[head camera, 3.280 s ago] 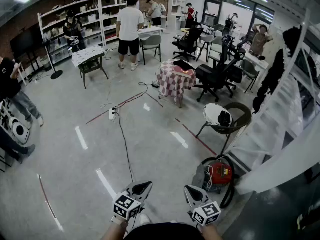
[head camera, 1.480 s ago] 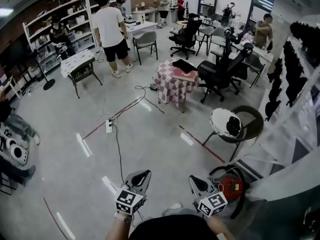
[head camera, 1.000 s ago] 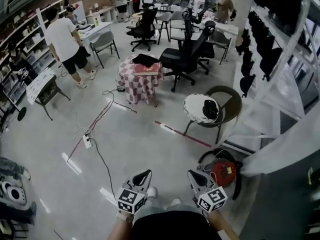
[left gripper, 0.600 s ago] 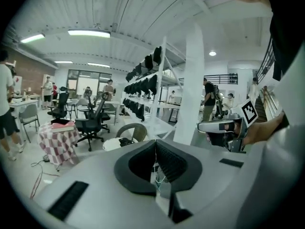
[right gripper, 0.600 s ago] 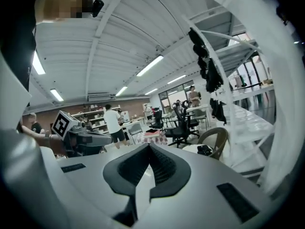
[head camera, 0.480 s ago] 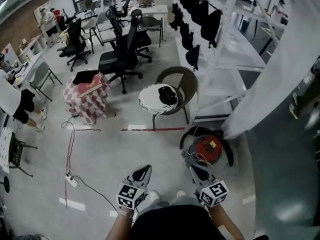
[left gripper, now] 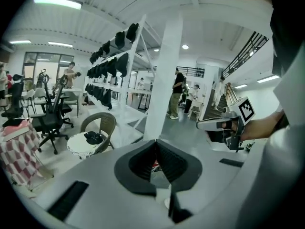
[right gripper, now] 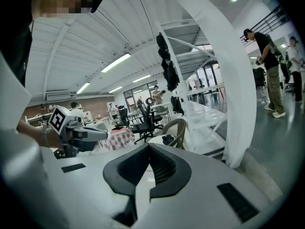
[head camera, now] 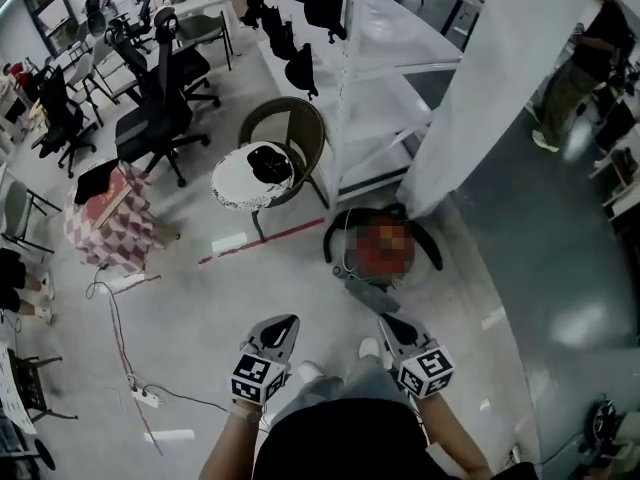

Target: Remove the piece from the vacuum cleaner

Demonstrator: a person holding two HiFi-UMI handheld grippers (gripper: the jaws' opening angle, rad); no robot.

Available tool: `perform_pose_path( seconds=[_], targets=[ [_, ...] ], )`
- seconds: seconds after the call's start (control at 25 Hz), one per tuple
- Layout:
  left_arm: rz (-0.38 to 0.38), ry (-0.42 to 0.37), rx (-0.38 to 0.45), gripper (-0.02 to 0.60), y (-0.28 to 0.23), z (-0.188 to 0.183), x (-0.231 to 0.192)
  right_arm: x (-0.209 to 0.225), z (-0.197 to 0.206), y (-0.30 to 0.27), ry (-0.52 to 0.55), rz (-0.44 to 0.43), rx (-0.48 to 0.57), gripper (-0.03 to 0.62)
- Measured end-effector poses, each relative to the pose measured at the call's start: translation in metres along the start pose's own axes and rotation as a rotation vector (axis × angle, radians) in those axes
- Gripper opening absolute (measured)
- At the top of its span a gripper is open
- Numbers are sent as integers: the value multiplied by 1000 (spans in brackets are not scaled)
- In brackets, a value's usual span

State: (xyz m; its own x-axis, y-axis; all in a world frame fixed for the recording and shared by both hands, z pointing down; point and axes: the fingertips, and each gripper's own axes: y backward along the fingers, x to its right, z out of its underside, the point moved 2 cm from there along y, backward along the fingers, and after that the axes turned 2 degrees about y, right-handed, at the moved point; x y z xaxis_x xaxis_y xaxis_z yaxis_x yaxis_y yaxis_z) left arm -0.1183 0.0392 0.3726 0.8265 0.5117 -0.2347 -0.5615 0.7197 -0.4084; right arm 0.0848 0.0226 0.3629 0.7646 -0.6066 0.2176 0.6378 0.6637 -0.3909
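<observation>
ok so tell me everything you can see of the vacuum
The vacuum sits on the floor at the foot of the white pillar, ahead of the right gripper. Its round red body is partly blurred; a black hose loops around it and a grey part juts toward the person. Nothing grips it.

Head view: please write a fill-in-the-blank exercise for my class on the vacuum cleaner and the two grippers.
1. The vacuum cleaner stands on the ___.
2. The hose curled round it is ___.
3. The left gripper and the right gripper both have their jaws ___, holding nothing.
Missing words: floor; black; shut.
</observation>
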Motion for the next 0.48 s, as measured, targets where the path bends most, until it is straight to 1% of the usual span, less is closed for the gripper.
perform_pose_path(
  seconds=[0.12, 0.24, 0.32, 0.4, 0.48],
  targets=[
    [45, -9, -46, 18, -24, 10, 4, 20, 18, 3, -4, 39, -31, 28],
    [74, -8, -96, 18, -47, 19, 11, 40, 36, 5, -29, 59, -69, 28],
    [84, -12, -130, 20, -63, 25, 13, 55, 48, 4, -54, 66, -91, 28],
    [88, -14, -180, 20, -80, 33, 13, 73, 61, -2, -79, 67, -111, 28],
    [83, -10, -222, 20, -99, 42, 13, 93, 75, -7, -105, 68, -135, 28]
  ],
)
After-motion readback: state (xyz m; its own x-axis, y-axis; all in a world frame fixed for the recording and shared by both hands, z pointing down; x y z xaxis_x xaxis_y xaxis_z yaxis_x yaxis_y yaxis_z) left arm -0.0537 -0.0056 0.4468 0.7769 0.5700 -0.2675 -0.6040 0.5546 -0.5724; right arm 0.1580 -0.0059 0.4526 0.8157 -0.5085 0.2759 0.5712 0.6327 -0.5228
